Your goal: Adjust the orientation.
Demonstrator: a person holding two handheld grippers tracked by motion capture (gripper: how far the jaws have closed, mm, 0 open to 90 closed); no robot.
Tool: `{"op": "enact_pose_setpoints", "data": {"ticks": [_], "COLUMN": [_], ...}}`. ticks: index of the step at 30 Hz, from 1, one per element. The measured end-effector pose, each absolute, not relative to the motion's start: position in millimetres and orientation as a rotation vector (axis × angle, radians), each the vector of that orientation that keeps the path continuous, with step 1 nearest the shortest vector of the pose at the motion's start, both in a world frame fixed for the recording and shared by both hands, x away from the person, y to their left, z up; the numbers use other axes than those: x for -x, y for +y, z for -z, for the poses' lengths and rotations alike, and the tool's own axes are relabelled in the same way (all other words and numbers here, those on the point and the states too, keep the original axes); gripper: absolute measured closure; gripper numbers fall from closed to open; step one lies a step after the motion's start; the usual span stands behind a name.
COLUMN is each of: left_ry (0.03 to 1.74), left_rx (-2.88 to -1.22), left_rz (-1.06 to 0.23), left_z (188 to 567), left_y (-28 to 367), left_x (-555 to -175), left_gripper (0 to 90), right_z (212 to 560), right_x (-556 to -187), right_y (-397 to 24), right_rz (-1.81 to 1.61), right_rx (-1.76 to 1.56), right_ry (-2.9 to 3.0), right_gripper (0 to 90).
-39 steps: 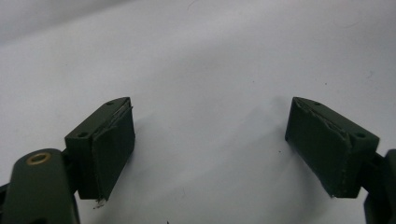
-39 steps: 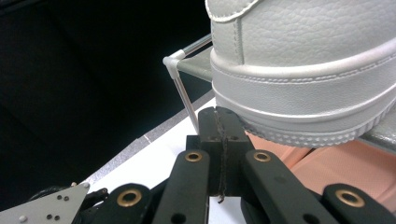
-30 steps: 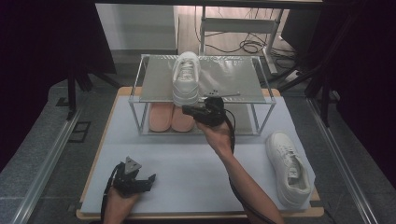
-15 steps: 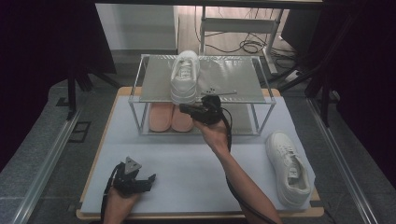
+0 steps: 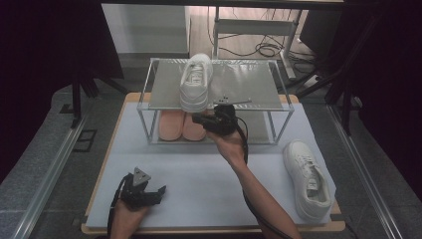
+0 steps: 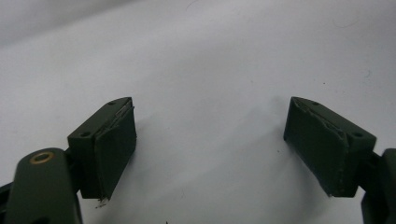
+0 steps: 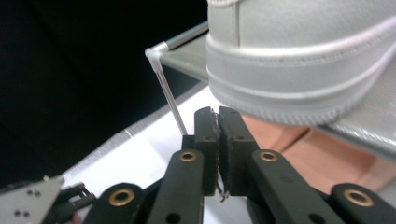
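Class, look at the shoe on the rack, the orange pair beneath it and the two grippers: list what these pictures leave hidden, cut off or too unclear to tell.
- High view: the right gripper has its tips dark and small against the rack; contact with the white shoe cannot be told.
- Right gripper view: that shoe is cut off by the top and right edges.
- High view: the orange pair is partly hidden under the shelf.
- Left gripper view: the left gripper is cut off by the bottom edge.

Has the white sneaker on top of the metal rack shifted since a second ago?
No. The white sneaker sits at the same spot on the metal rack, heel at the front edge, above the orange insoles.
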State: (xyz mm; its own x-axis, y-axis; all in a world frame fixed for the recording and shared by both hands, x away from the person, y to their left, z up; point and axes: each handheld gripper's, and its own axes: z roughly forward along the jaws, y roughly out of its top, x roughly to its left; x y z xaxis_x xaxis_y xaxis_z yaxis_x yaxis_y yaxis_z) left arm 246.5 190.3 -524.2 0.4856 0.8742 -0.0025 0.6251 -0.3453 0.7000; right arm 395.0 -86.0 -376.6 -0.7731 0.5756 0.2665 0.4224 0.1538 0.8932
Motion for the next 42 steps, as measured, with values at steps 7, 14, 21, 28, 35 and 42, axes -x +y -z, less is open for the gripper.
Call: {"op": "enact_pose_setpoints", "data": {"ticks": [7, 14, 21, 28, 35, 42], "left_ry": [1.237, 1.235, 1.232, 1.235, 1.238, 1.239], "left_rx": [-2.084, -2.09, -2.09, -2.084, -2.077, -2.077], "left_rz": [-0.499, -0.498, -0.499, -0.498, -0.498, -0.498], "left_z": [524, 524, 524, 524, 525, 525], "left_y": [190, 190, 190, 190, 190, 190], "left_x": [-246, -246, -247, -247, -247, -247], "left_gripper": [17.2, 17.1, 17.1, 17.1, 17.1, 17.1], "right_z": [388, 398, 405, 407, 412, 415], "right_x": [-383, -373, -362, -351, -343, -333], "right_y": [-95, -103, -114, -127, -144, -160], "right_rz": [-1.538, -1.453, -1.395, -1.356, -1.315, -1.244], "right_rx": [-0.949, -0.918, -0.911, -0.897, -0.904, -0.919], "right_ry": [2.302, 2.309, 2.328, 2.341, 2.366, 2.385], "right_gripper": [72.8, 57.7, 44.3, 38.6, 38.7, 41.1]}}
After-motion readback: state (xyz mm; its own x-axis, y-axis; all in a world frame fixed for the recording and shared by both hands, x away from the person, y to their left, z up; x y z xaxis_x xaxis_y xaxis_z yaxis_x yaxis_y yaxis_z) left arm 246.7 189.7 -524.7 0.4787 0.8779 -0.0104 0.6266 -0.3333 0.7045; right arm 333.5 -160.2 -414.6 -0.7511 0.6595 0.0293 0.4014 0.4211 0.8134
